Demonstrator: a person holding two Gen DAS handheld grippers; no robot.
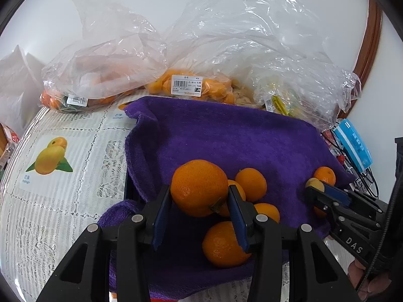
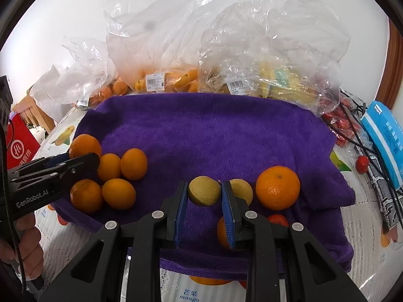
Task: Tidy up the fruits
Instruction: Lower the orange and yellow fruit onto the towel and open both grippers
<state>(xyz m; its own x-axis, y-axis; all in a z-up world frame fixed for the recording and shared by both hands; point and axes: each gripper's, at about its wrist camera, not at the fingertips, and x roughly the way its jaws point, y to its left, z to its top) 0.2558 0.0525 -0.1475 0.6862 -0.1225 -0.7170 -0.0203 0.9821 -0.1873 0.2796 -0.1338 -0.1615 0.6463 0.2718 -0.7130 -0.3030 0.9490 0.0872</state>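
Both grippers angle down over a purple towel (image 2: pixel 214 130). The left gripper (image 1: pixel 200 196) pinches a large orange (image 1: pixel 199 187) between its blue pads, at the towel's left end amid a cluster of smaller oranges (image 2: pixel 118 173); a hand (image 2: pixel 27 249) grips its handle at the left edge of the right wrist view. The right gripper (image 2: pixel 204 193) pinches a small yellow-green fruit (image 2: pixel 204 190), jaws close together; a second yellowish fruit (image 2: pixel 243 188) sits just right of its right finger, and an orange (image 2: pixel 277 187) lies beside that. The towel lies on a lace-pattern tablecloth (image 1: pixel 75 188) printed with mango pictures. Behind it, clear plastic bags (image 1: pixel 201 50) of fruit with price labels line a white wall. A blue box (image 2: pixel 385 136) and black cables sit at the right.
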